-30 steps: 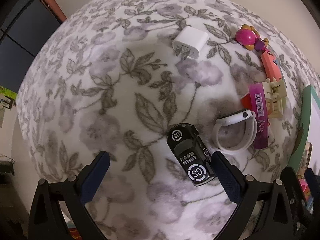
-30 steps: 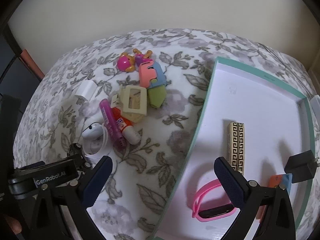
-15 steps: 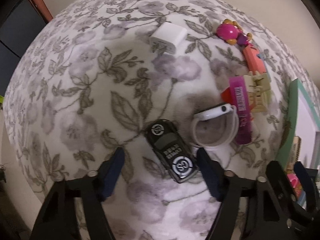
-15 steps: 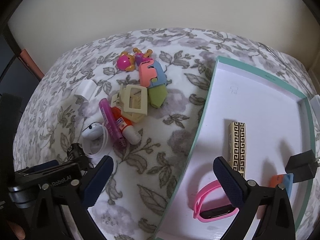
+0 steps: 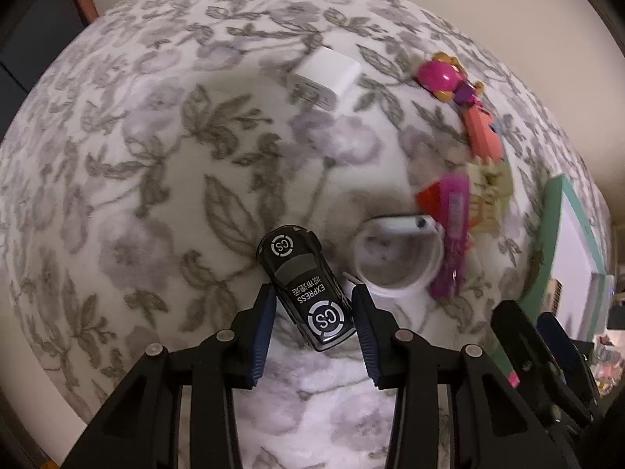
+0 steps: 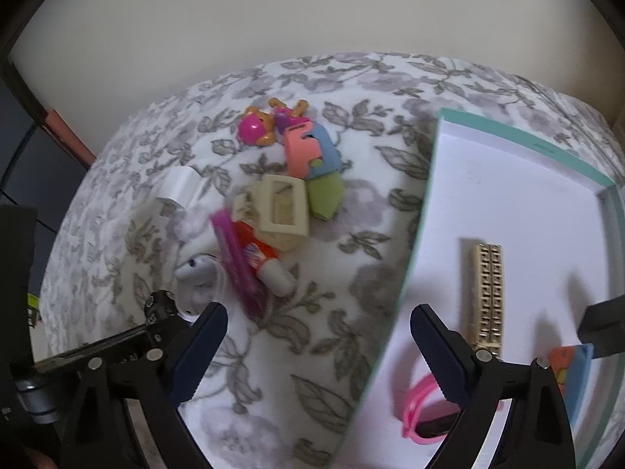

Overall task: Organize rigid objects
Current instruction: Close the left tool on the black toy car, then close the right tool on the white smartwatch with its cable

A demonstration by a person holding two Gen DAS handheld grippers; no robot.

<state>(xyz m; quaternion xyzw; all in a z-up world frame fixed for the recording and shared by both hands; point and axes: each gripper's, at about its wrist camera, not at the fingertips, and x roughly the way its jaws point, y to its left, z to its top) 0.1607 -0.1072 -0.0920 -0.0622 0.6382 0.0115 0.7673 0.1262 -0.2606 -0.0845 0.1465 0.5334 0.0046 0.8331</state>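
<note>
A black toy car marked "CS EXPRESS" lies slantwise on the flowered cloth. My left gripper points down over it with its jaws closing, and both blue pads meet the car's sides. Right of the car lies a white watch. My right gripper hangs over the teal rim of the white tray. Its jaws are wide and closing slightly, with nothing between them.
A white charger, a pink toy figure, a coral clip, a cream hair claw and a pink comb lie in a heap. The tray holds a gold clip, a pink band and a black charger.
My left jaws have drawn in from wide apart to the sides of the black car, and the gripper has tilted over it. The right jaws have narrowed a little.
</note>
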